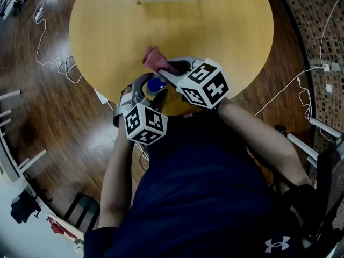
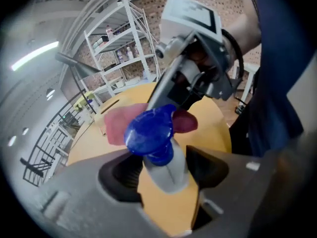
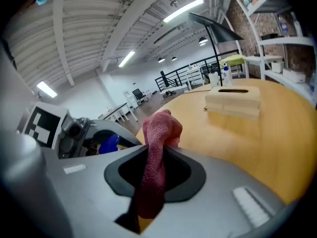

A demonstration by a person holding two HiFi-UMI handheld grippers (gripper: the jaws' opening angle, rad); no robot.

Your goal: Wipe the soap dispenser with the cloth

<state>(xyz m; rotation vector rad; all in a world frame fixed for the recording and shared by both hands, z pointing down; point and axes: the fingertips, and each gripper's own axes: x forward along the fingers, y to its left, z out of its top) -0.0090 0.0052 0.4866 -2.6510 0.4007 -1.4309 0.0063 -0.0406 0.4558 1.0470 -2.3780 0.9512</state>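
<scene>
In the head view, the dispenser (image 1: 155, 85) is found just below frame centre, at the near edge of the table (image 1: 226, 20), between the jaws of the left gripper (image 1: 150, 89). The cloth (image 1: 156, 59) is pinched by the right gripper (image 1: 171, 69), and its free end lies just above the dispenser. Only the blue pump head (image 1: 155, 84) is shown. The body is covered by the grippers.

In the left gripper view, the dispenser (image 2: 166, 170) stands at centre, its long axis running from the pump head down to the grey body. The body is clamped between the jaws, with no gap seen on either side. The cloth (image 2: 119, 124) is seen right behind the pump head, and contact cannot be settled.

In the right gripper view, the jaws are pressed together on the cloth (image 3: 157, 148), which rises as a bunched fold at centre. The dispenser lies left of it, and only a blue sliver (image 3: 106, 144) is seen. The coming stroke is judged to need the cloth carried left and down onto the body. A box (image 3: 233, 103) rests at upper right.
</scene>
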